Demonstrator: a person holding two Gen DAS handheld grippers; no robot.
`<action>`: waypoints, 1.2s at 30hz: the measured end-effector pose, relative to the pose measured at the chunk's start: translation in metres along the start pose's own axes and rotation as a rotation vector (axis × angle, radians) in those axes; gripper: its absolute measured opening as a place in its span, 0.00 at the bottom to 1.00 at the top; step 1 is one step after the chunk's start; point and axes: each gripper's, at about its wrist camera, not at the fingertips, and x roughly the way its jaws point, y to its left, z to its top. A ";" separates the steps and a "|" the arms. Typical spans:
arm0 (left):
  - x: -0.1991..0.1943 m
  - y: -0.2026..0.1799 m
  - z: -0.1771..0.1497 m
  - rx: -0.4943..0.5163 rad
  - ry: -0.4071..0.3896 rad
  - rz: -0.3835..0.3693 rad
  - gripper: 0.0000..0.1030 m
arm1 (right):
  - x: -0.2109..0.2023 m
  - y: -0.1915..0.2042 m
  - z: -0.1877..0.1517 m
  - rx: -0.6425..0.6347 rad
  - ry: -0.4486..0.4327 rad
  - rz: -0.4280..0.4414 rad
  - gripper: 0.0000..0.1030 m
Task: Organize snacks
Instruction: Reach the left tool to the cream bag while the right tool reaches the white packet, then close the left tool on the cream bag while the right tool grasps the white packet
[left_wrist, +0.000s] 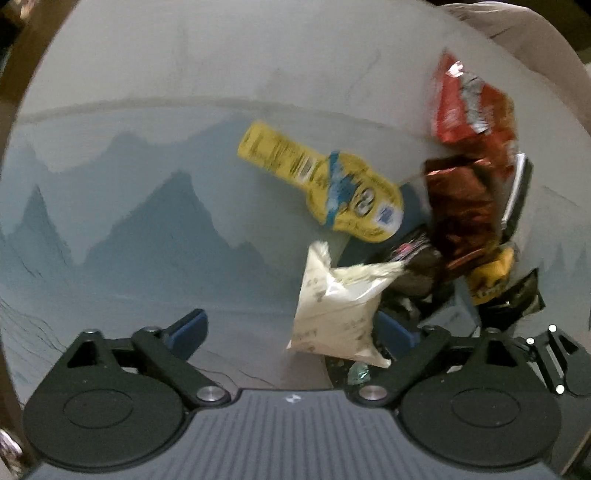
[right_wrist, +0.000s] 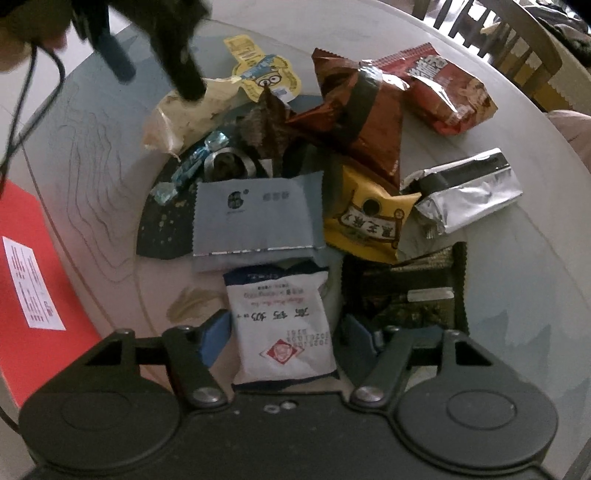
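Observation:
Snack packets lie in a heap on a round grey table (right_wrist: 535, 295). My right gripper (right_wrist: 286, 339) points down over a white packet with red print (right_wrist: 280, 325), which lies between its blue pads (right_wrist: 214, 339). The packet looks unsqueezed and a small gap shows at the right pad, so the gripper is open. My left gripper (left_wrist: 291, 328) is open wide over a cream bag (left_wrist: 332, 314). One pad (left_wrist: 395, 332) is close beside the bag and the other stands well clear. In the right wrist view the left gripper (right_wrist: 155, 74) hangs over that cream bag (right_wrist: 184, 118).
Around them lie a yellow cartoon pouch (left_wrist: 332, 184), red (right_wrist: 443, 92) and brown (right_wrist: 362, 122) crinkled bags, a grey-blue packet (right_wrist: 255, 218), a yellow packet (right_wrist: 369, 221), a silver bag (right_wrist: 469, 192) and a dark packet (right_wrist: 406, 291). A red box (right_wrist: 33, 295) sits left. A chair (right_wrist: 517, 48) stands behind.

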 end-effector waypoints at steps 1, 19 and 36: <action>0.004 0.003 -0.001 -0.015 0.008 -0.028 0.91 | 0.000 0.000 0.000 -0.002 0.001 -0.004 0.64; 0.017 -0.005 -0.005 0.025 0.009 -0.046 0.50 | 0.003 0.016 -0.002 -0.051 -0.004 -0.045 0.47; -0.063 0.003 -0.045 0.010 -0.160 -0.120 0.45 | -0.071 0.011 -0.011 0.147 -0.144 0.037 0.45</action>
